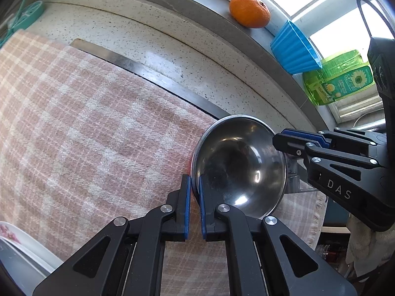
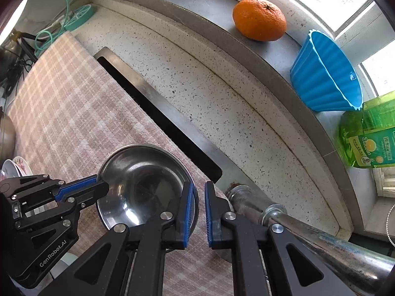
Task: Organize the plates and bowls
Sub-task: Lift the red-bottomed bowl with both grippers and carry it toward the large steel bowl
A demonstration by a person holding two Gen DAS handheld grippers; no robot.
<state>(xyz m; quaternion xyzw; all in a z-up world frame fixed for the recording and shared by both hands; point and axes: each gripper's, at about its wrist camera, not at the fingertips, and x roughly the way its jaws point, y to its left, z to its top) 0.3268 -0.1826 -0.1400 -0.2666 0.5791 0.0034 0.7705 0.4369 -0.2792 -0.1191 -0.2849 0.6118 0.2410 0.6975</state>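
Steel bowl: polished stainless-steel round bowl (image 1: 238, 166), shallow, thin rolled rim, sitting on the pink-and-cream checked woven cloth (image 1: 86, 123) at the cloth's 3 o'clock edge in the left wrist view, just beside the dark slot in the speckled stone counter (image 1: 172, 56).
Handling: judged light and rigid, not fragile, but slick; the mirror finish gives the pads little friction, so it could swivel or slip if tipped. The thin rim is the only sensible place to take hold, one pad inside, one outside.
Left gripper: left gripper (image 1: 195, 192) sits at the bowl's 7 o'clock rim in its own view, blue pads nearly pressed together with the rim pinched between them.
Right gripper: right gripper (image 2: 198, 202) points down at the rim opposite, 4 o'clock in the right wrist view; its fingers are drawn almost together, one blue pad inside the bowl against the rim, the other outside, so it appears to pinch the rim too.
Grip balance: two opposite rim holds should keep the bowl level.
Other dishes: white floral plates (image 2: 17, 166) stacked at 9 o'clock in the right view, well apart from the bowl.
Ledge: orange mandarin (image 2: 259, 18), blue fluted plastic cup (image 2: 323, 74) and green detergent bottle (image 2: 367, 133) from 1 to 3 o'clock.
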